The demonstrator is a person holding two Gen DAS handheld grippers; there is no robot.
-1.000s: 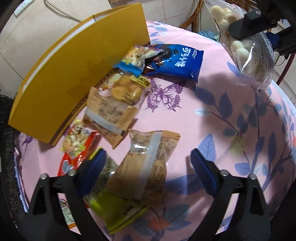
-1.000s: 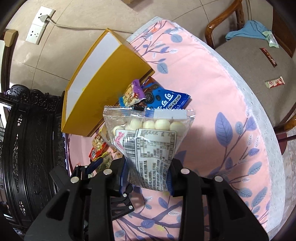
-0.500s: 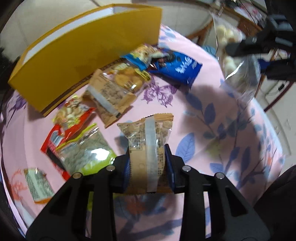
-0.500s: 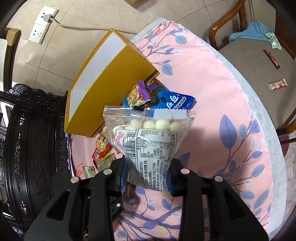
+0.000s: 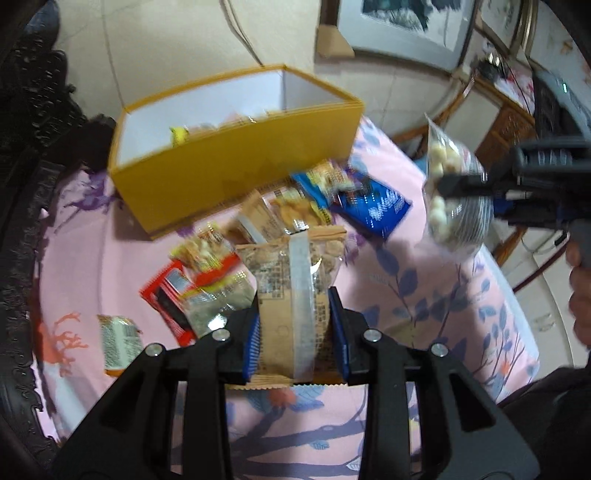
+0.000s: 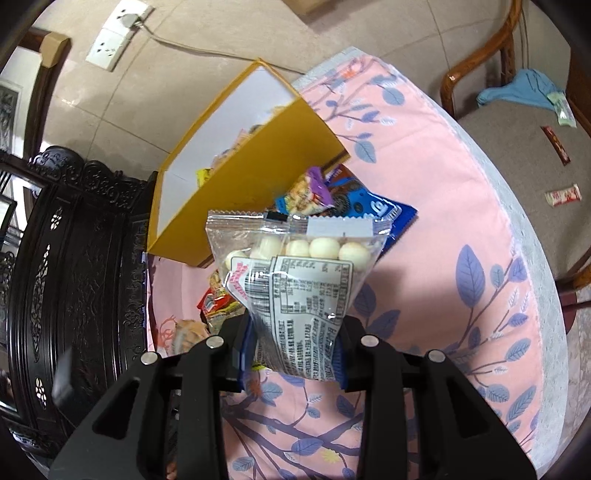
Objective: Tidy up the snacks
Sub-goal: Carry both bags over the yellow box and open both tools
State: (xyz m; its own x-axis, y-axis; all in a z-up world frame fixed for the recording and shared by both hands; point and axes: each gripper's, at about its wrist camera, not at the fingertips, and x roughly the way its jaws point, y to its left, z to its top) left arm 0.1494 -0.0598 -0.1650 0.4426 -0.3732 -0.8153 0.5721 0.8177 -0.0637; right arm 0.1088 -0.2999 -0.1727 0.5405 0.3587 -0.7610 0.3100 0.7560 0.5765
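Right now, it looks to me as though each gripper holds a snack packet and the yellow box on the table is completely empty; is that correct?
Not quite: the yellow box is not empty. The left wrist view shows snack packets already inside it. The rest stands: the left gripper holds the tan packet, and the right gripper holds the clear bag of white balls.

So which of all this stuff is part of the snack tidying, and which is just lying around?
Part of the job:
- yellow box
- tan packet in the left claw
- bag of white balls in the right claw
- blue packet and red packet on the table

Just lying about:
- chair
- blue cloth
- wall socket
- framed picture
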